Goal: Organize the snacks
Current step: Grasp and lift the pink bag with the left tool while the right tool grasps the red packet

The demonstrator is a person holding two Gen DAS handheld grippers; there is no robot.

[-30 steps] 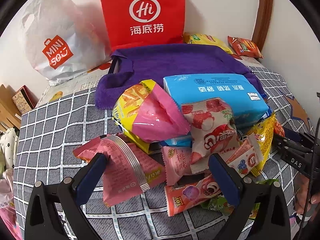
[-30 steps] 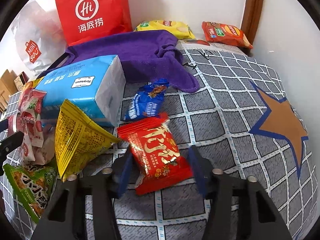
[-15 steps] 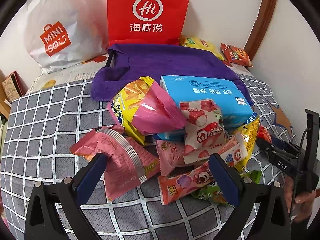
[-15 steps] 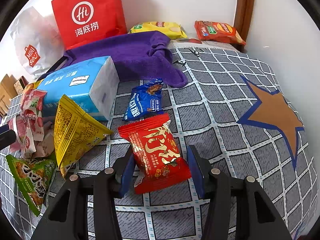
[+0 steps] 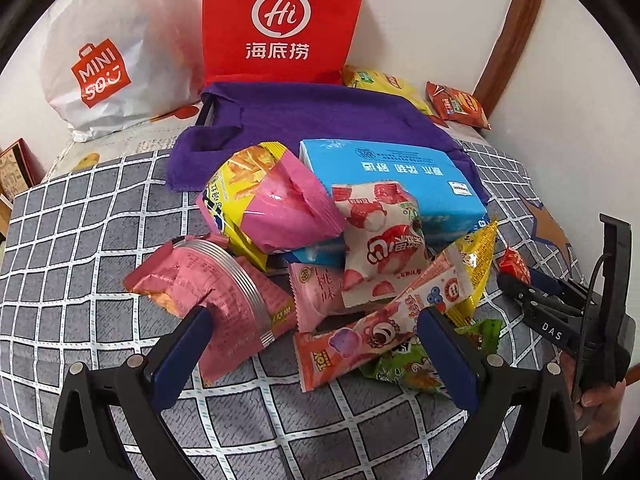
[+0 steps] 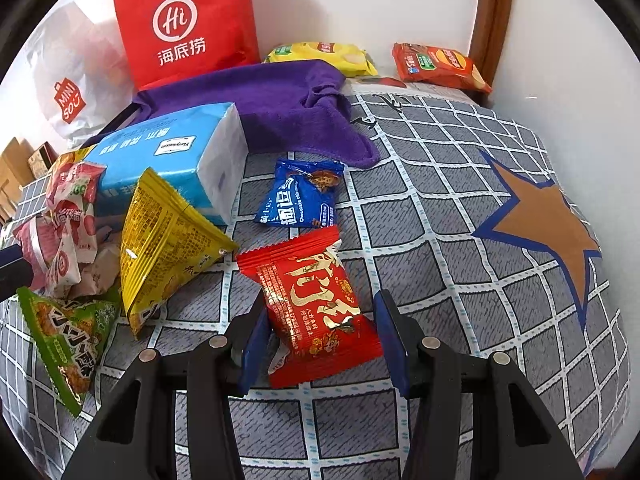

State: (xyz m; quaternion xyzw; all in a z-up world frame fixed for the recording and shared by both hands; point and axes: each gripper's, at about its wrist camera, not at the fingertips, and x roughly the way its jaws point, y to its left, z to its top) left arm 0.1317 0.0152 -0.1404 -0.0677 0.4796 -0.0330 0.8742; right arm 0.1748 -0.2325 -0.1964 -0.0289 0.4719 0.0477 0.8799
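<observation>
Straddling the red snack packet (image 6: 316,312), the right hand-held gripper (image 6: 320,336) stands open, pads not yet pressing. Next: close, lift toward twelve o'clock. The left hand-held gripper (image 5: 316,344) gapes wide over the pile.

My fingers (image 6: 390,338) carry matt blue pads on black plastic frames with metal rivets. Red snack packet (image 6: 316,308): glossy film, gold foil print. Yellow packet (image 6: 164,240): shiny crinkled plastic. Purple towel (image 6: 280,100): soft, fuzzy cloth. Red bag (image 6: 184,20): matt. Bed cover (image 6: 440,208): woven checked fabric.
</observation>
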